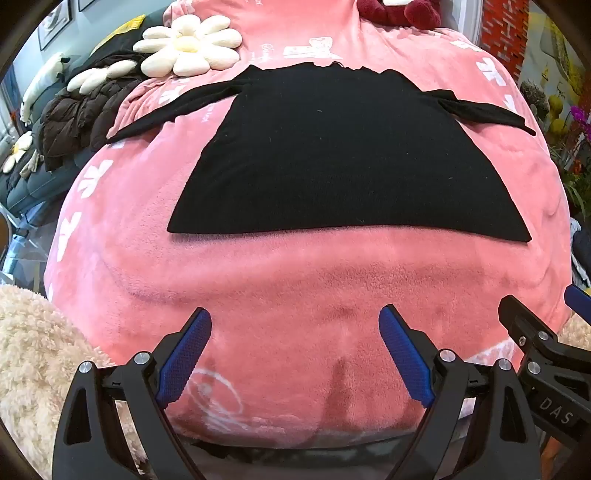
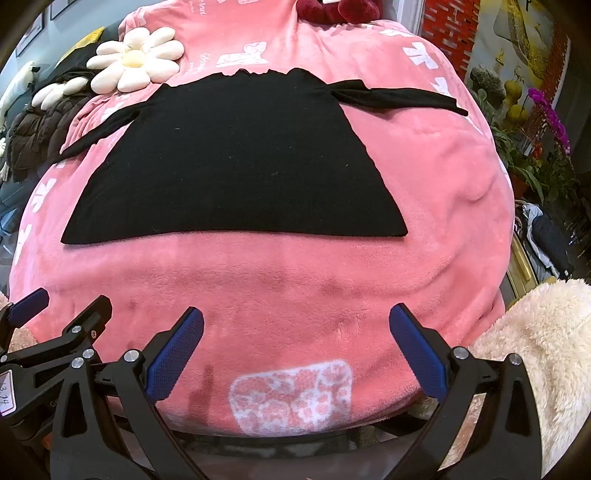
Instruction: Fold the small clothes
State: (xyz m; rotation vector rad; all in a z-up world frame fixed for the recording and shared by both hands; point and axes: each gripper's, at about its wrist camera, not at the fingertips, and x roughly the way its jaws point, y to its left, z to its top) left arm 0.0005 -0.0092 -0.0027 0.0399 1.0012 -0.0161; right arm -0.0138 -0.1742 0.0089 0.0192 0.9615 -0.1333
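A small black garment (image 1: 332, 155) (image 2: 236, 166) lies flat on a pink fleece blanket (image 1: 295, 280) (image 2: 280, 273), hem toward me, thin sleeves spread out to both sides at the far end. My left gripper (image 1: 295, 325) hovers open over bare blanket, well short of the hem, nothing between its blue pads (image 1: 184, 358). My right gripper (image 2: 295, 325) is likewise open and empty, near the blanket's front edge; its pads (image 2: 173, 358) are clear of the cloth. Each gripper shows at the other view's side edge, the right gripper (image 1: 543, 339) and the left gripper (image 2: 55, 325).
A white daisy-shaped cushion (image 1: 188, 46) (image 2: 135, 61) lies at the blanket's far left, beside a dark brown puffer jacket (image 1: 77, 118). A dark red plush item (image 1: 399, 11) sits at the far end. Cream fluffy fabric (image 1: 33, 354) (image 2: 543, 343) flanks the near corners. Potted plants (image 2: 532, 140) stand to the right.
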